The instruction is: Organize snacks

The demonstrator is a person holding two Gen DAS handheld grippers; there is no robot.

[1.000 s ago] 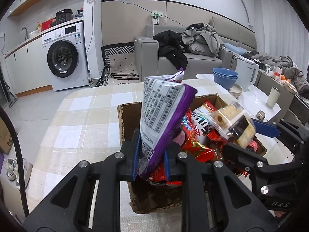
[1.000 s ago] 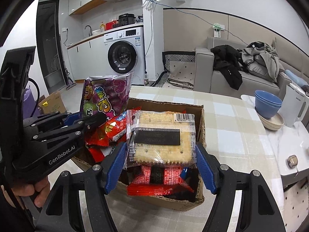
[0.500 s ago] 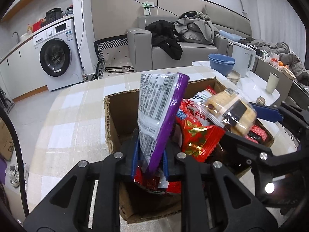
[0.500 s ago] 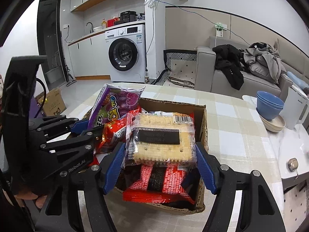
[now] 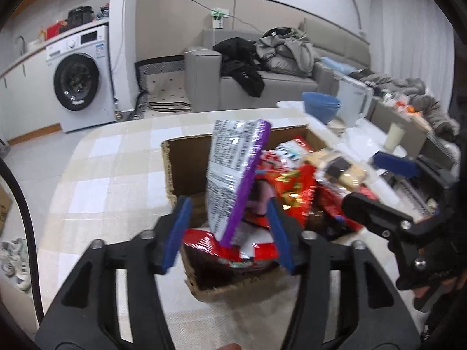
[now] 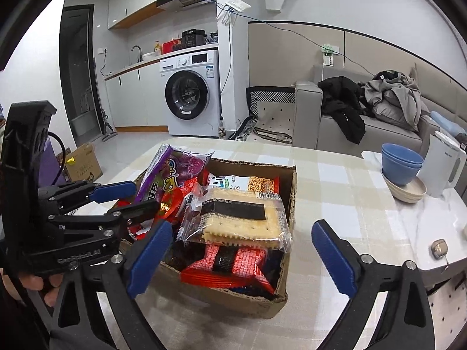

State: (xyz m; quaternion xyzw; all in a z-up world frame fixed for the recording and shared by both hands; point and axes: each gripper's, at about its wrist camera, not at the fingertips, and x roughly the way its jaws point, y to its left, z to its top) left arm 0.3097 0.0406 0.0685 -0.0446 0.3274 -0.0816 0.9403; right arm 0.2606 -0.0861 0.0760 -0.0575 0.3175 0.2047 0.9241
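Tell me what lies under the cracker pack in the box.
Under the cracker pack lies a red checkered packet, partly showing. Whatever sits deeper in the cardboard box is covered.

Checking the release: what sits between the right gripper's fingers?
In the right wrist view, the cracker pack lies free atop the cardboard box, between the opening right gripper.

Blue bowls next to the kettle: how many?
2 that I can tell: blue bowls nested together, resting in a beige dish left of the white kettle. More could be nested out of sight.
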